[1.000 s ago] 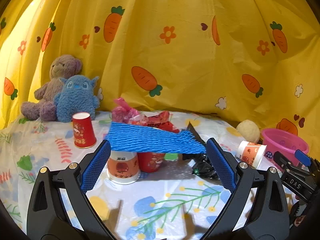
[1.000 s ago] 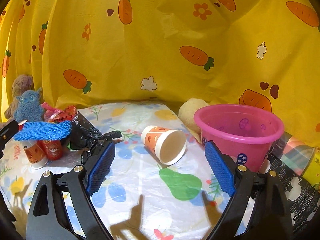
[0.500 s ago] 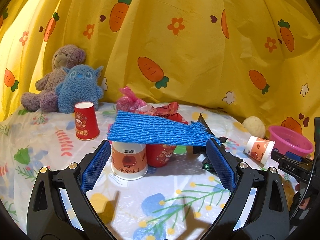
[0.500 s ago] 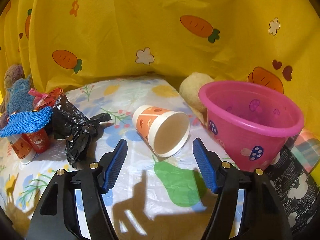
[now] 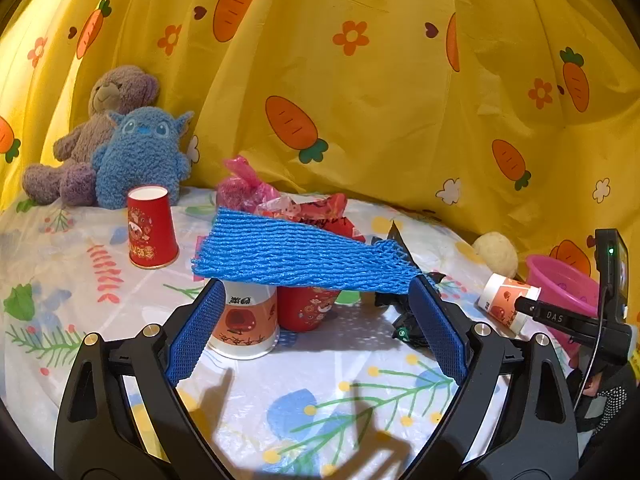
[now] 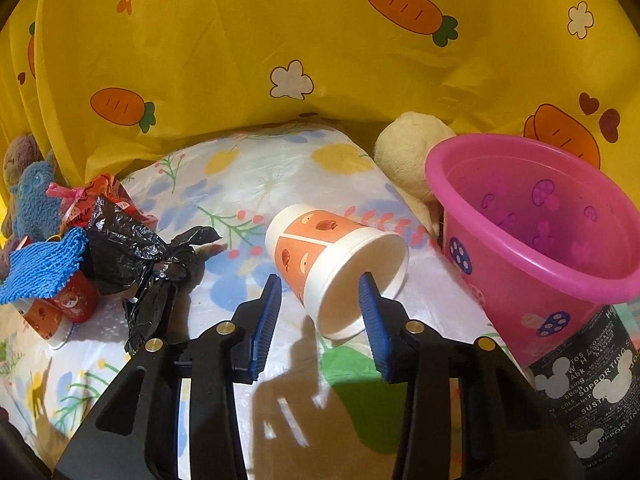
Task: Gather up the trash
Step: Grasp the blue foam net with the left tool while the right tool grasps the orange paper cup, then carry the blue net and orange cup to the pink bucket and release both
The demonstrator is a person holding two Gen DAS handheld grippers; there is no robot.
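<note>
We held the right gripper (image 6: 320, 304) released around the tipped paper cup's (image 6: 320, 248) rim; the left gripper (image 5: 316, 316) gaped below blue netting (image 5: 296, 254).

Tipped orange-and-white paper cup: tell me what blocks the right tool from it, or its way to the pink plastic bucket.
Nothing visible does. The right tool is open, its fingers straddling the rim of the tipped orange-and-white paper cup. Only bare floral tablecloth separates the cup from the pink plastic bucket beside it.
</note>
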